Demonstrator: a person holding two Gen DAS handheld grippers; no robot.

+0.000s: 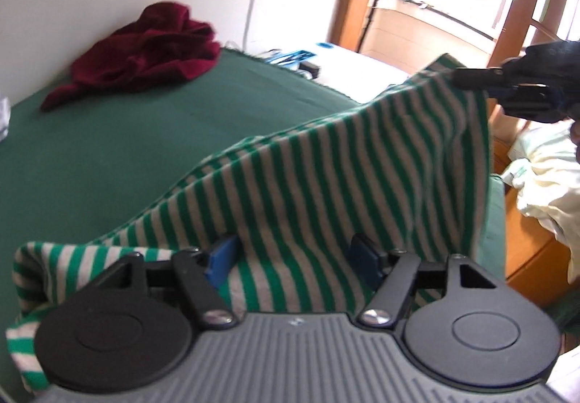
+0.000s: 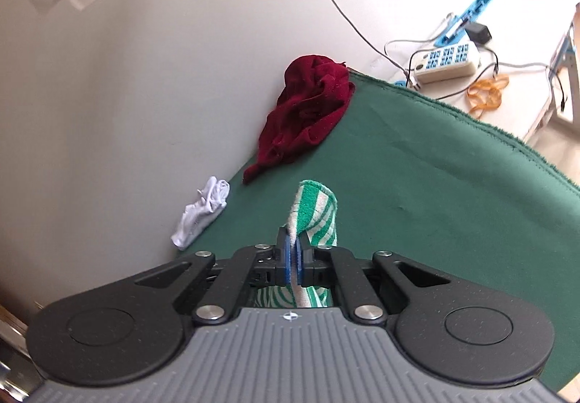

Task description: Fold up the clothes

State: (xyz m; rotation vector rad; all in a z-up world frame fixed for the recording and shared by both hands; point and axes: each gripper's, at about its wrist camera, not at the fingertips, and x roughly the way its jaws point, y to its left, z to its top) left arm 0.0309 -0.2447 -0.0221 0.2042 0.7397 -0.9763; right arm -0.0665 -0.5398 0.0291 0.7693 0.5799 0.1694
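Note:
A green-and-grey striped garment (image 1: pixel 326 167) slopes up from the green table cover (image 1: pixel 108 156) toward the upper right. There my right gripper (image 1: pixel 457 78) pinches its top corner, a person's dark-gloved hand behind it. In the right wrist view, the right gripper (image 2: pixel 293 256) is shut on the garment's hem, and a striped tip (image 2: pixel 315 210) sticks up past the blue pads. My left gripper (image 1: pixel 293 256) is low at the garment's near end. Its jaws stand wide apart, striped cloth lies between the pads, and neither pad presses it.
A crumpled maroon garment (image 1: pixel 145 54) (image 2: pixel 308 112) lies at the table's far side against the white wall. A small white cloth (image 2: pixel 203 214) lies by the wall. A power strip (image 2: pixel 447 60) and cables are beyond the table edge. Pale fabric (image 1: pixel 543 178) is heaped at the right.

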